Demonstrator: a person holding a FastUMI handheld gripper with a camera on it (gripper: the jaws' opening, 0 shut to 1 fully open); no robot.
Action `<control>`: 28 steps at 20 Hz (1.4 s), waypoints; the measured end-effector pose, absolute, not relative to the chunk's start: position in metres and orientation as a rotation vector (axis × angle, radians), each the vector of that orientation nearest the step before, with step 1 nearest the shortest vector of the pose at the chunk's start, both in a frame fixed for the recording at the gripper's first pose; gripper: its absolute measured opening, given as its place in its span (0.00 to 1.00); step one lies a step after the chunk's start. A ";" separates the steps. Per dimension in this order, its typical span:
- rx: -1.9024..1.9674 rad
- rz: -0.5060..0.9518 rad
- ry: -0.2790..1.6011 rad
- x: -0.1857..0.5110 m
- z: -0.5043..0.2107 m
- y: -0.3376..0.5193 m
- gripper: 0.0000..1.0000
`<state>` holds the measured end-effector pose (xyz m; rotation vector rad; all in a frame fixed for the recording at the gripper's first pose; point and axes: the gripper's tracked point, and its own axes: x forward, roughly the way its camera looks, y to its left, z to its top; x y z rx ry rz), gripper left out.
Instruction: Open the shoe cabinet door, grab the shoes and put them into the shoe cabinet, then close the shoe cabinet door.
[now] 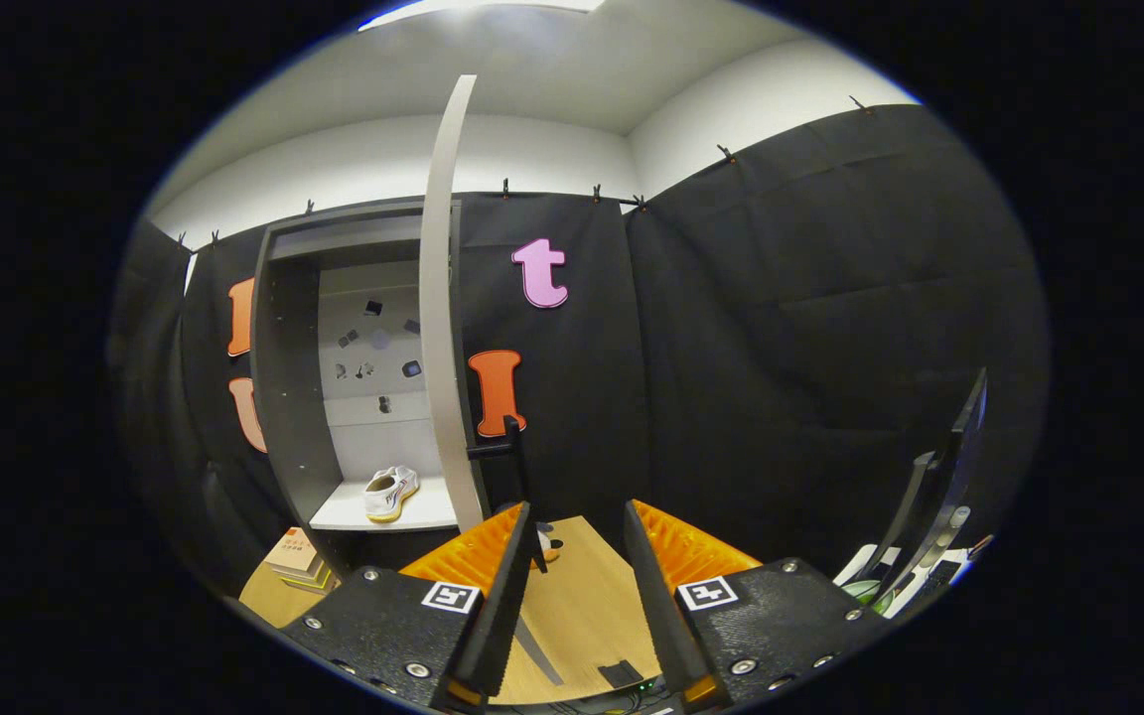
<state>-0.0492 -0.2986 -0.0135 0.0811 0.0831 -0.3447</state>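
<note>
Gripper view: jaws apart, empty-handed gripper (577, 531).

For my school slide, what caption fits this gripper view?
Open gripper faces the shoe cabinet, door swung open, a white shoe inside.

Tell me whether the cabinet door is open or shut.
Open. The door stands edge-on, swung out from the cabinet, so the shoe on its shelf shows. The gripper is open, holding nothing.

A white shoe (390, 493) lies on the shelf inside the grey shoe cabinet (286, 377), door (441, 328) open.
</note>
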 end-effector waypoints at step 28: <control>0.068 0.008 0.086 -0.014 -0.016 -0.169 0.64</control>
